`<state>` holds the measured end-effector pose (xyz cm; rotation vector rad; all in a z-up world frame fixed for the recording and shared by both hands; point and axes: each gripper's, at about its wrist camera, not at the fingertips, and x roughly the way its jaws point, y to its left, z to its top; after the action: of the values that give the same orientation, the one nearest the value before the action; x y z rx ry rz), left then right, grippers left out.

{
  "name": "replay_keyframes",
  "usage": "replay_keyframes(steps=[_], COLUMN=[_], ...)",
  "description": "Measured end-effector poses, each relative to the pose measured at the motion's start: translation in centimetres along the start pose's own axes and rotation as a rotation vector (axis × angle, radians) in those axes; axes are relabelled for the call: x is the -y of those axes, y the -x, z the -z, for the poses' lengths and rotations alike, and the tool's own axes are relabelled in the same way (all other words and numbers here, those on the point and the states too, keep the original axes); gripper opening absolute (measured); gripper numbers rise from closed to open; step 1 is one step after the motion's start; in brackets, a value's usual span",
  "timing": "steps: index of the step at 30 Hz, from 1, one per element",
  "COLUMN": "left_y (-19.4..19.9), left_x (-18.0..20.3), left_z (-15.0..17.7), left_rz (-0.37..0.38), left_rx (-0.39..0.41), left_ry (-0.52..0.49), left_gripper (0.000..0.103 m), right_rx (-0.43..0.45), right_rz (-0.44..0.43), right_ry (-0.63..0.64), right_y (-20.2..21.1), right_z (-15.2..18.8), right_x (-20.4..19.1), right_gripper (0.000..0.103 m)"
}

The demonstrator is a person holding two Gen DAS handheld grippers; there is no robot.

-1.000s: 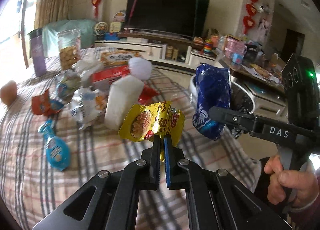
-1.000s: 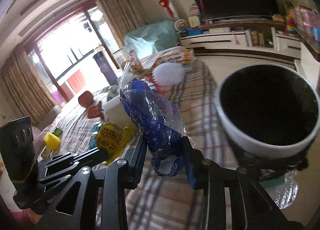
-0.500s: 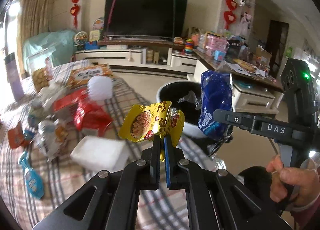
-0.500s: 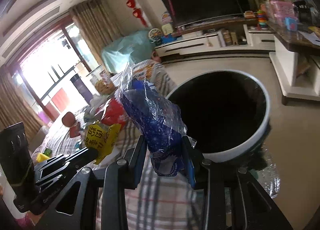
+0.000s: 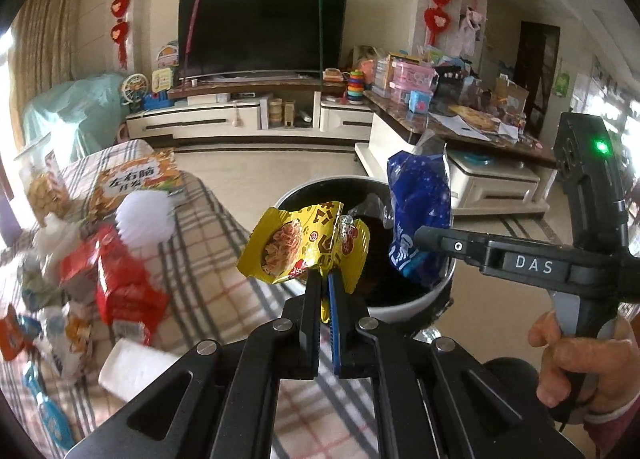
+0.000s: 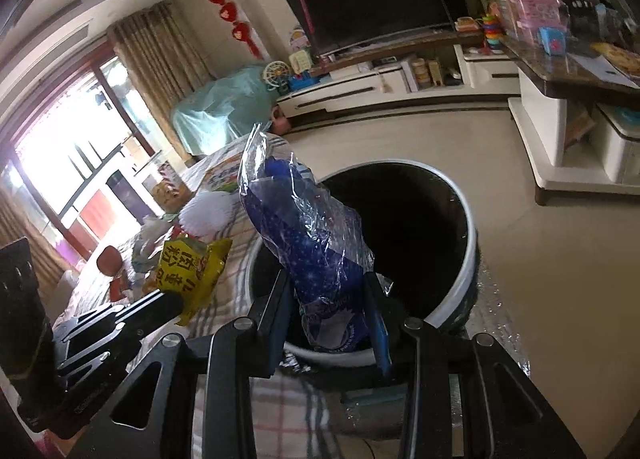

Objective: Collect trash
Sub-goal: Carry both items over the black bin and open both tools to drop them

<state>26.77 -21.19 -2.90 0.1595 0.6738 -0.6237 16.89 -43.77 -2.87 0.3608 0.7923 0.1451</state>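
Observation:
My left gripper (image 5: pixel 325 279) is shut on a yellow noodle wrapper (image 5: pixel 296 247), held up at the near rim of the white trash bin (image 5: pixel 404 309) with its dark inside. My right gripper (image 6: pixel 328 303) is shut on a crumpled blue plastic bag (image 6: pixel 316 247), which hangs over the bin's (image 6: pixel 468 251) near-left rim. In the left wrist view the right gripper (image 5: pixel 424 237) comes in from the right with the blue bag (image 5: pixel 420 211) over the bin's right side. The left gripper (image 6: pixel 172 301) and yellow wrapper (image 6: pixel 192 271) show at the left of the right wrist view.
A plaid-covered table (image 5: pixel 208 259) at the left carries several wrappers, a red packet (image 5: pixel 124 283), a white block (image 5: pixel 136 369) and a blue spray bottle (image 5: pixel 48 415). Beyond the bin lie bare floor (image 6: pixel 560 259), a TV cabinet (image 5: pixel 248 119) and a cluttered side table (image 5: pixel 460 119). A hand (image 5: pixel 576 363) holds the right gripper's handle.
Both grippers have swung from over the table to the trash bin, wrappers still gripped. The bin now sits directly under and behind both wrappers; the table clutter slid left.

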Motion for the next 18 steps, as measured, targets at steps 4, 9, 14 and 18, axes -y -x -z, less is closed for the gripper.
replay_keyframes(steps=[4,9,14,18], left_y=[-1.2,-2.6,-3.7,-4.4], left_x=[0.7,1.3,1.7,1.9], left_z=[-1.1,-2.3,-3.1,-3.7], left_rz=[0.001,0.006,0.009,0.011], left_rx=[-0.019,-0.041,-0.065,-0.082], left_ry=[-0.009,-0.011,-0.015,-0.012], left_gripper=[0.003,0.003,0.003,0.003], right_rx=[-0.022,-0.044,-0.061,-0.068], right_rz=[0.022,0.036,0.045,0.047], right_ry=[-0.001,-0.009,-0.016,-0.020], right_y=[-0.6,-1.2,-1.7,-2.0], right_z=[-0.4,-0.8,-1.3,-1.7], right_x=[0.8,1.7,2.5,2.9], right_gripper=[0.035,0.036,0.036,0.036])
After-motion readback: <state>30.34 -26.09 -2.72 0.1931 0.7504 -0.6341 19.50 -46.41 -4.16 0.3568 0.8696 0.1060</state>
